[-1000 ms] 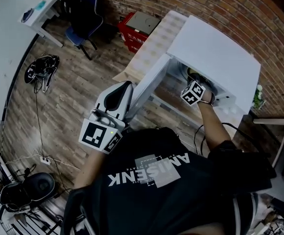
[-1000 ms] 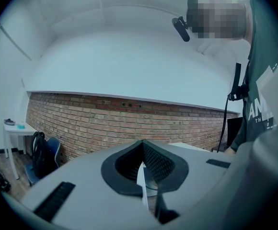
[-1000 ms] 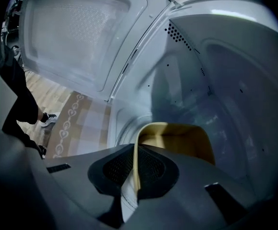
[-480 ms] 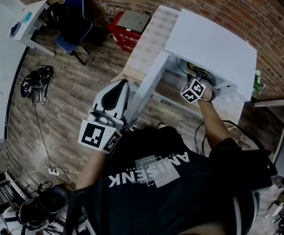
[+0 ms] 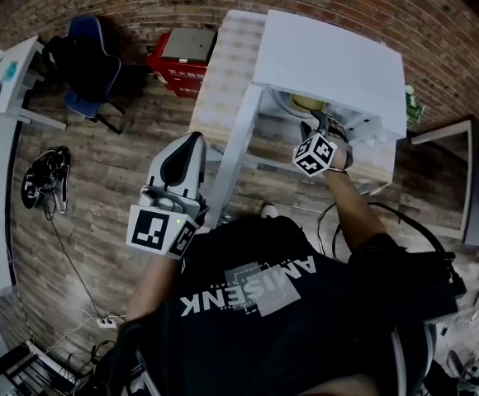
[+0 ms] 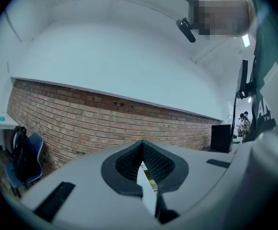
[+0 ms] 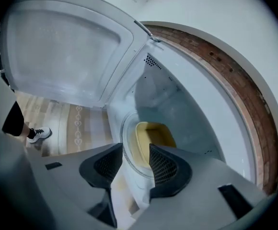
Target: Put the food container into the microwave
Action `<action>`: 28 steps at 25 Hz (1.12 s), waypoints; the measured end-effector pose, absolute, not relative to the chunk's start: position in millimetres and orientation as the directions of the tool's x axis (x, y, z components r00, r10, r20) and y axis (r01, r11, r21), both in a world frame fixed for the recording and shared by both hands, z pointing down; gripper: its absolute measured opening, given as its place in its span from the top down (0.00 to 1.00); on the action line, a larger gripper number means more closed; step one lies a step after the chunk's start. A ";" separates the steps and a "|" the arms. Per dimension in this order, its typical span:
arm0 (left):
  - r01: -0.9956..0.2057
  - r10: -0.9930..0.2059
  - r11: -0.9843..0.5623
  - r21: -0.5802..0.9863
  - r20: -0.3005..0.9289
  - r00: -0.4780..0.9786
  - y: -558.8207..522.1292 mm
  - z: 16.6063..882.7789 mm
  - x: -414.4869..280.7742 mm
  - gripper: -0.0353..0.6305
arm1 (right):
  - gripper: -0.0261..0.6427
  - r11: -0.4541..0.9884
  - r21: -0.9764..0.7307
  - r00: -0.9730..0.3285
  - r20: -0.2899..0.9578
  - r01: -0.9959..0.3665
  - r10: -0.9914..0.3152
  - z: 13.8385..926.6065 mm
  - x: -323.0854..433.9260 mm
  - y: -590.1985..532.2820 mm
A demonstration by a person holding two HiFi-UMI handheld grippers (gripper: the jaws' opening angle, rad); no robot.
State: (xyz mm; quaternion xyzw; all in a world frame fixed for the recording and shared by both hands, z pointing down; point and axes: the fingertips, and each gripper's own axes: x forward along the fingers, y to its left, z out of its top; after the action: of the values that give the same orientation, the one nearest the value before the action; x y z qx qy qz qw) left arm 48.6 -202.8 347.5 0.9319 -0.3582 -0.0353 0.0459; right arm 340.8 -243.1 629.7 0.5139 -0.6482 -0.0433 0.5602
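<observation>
Now the food container (image 7: 151, 138) sits on the turntable (image 7: 129, 128) inside the microwave (image 5: 330, 60); the right hand-held gripper (image 7: 136, 148), jaws just opened and empty, should back straight out without nudging it. The left hand-held gripper (image 6: 142, 145), jaws together, hovers beside the door (image 5: 235, 155).

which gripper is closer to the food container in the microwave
Right. The right gripper, jaws just opened and empty, sits at the microwave mouth just before the container; the left gripper is at the edge of the open door, clamped on it.
</observation>
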 end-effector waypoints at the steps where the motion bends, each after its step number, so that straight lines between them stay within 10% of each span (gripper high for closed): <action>1: -0.658 -0.665 -0.745 0.111 -0.034 0.746 -204.1 347.3 48.6 0.93 | 0.66 0.460 0.628 0.157 0.681 -0.628 -0.715 626.2 338.7 -239.2; 28: -0.466 -0.471 -0.881 0.086 -0.055 0.880 -223.3 340.8 86.5 0.93 | 0.75 0.102 0.483 0.163 0.477 -0.870 -0.864 451.7 295.5 -153.0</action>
State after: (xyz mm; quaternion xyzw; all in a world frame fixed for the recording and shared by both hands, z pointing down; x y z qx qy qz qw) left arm 86.5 -223.3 340.8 0.9690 -0.2418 -0.0370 0.0354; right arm 295.5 -153.0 451.7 0.6700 -0.6469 0.0041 0.3642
